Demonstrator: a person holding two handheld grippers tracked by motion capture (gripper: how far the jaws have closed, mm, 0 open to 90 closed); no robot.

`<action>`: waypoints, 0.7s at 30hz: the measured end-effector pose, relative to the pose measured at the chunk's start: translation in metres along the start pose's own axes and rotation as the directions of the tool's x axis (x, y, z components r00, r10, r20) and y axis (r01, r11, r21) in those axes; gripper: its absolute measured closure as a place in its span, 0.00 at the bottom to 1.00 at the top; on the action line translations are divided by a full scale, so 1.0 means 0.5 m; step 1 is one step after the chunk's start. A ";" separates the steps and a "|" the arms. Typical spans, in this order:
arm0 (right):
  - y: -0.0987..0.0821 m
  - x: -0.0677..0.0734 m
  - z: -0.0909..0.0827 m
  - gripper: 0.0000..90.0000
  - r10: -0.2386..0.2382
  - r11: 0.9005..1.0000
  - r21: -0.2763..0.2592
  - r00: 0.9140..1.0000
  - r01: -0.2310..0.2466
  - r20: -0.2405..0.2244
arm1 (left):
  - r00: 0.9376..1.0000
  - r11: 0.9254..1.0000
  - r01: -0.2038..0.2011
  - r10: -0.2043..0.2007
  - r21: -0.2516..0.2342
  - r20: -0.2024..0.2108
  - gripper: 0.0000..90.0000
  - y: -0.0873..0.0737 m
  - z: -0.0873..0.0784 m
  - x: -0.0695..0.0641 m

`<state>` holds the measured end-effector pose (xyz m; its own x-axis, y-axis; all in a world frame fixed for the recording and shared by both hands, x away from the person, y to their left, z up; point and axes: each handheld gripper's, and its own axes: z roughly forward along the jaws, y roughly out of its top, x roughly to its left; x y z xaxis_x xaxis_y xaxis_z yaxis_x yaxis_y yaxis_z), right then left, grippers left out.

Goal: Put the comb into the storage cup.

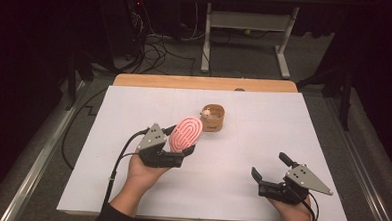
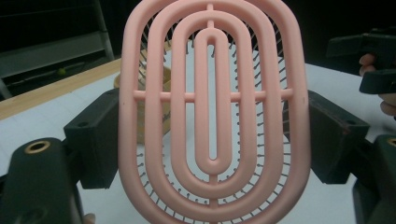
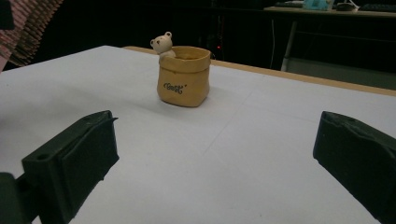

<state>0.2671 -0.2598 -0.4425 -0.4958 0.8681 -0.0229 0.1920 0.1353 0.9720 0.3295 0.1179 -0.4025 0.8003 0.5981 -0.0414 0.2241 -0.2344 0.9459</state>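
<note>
Pink and oval, the hairbrush (image 2: 212, 112) stands upright between the jaws of the left gripper (image 1: 175, 148), clamped at its two long edges — a hold that keeps the bristled face free and lifts it clear of the white counter (image 1: 241, 167). Just beyond it sits a small tan pot (image 1: 213, 118) with a bear figure on its rim, likely where the brush is headed. Nothing lies between them. Well apart at the near right, the right gripper (image 1: 270, 168) hovers with jaws spread — empty.
</note>
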 end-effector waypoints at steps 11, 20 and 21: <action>0.017 0.009 0.013 0.01 0.003 1.000 0.021 1.000 -0.002 -0.006 | 0.999 0.999 -0.037 0.037 0.025 0.017 0.20 0.000 0.023 -0.014; 0.039 0.020 0.029 0.01 -0.006 1.000 -0.007 1.000 0.006 -0.023 | 1.000 1.000 -0.020 0.020 0.001 0.009 0.20 -0.007 0.019 -0.009; 0.041 0.021 0.030 0.01 -0.004 1.000 -0.009 1.000 0.004 -0.024 | 1.000 1.000 -0.020 0.020 -0.002 0.010 0.20 -0.007 0.019 -0.011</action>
<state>0.2785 -0.2408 -0.4265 -0.5168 0.8558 -0.0213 0.1827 0.1346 0.9739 0.3296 0.1083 -0.4084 0.8098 0.5861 -0.0258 0.2071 -0.2444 0.9473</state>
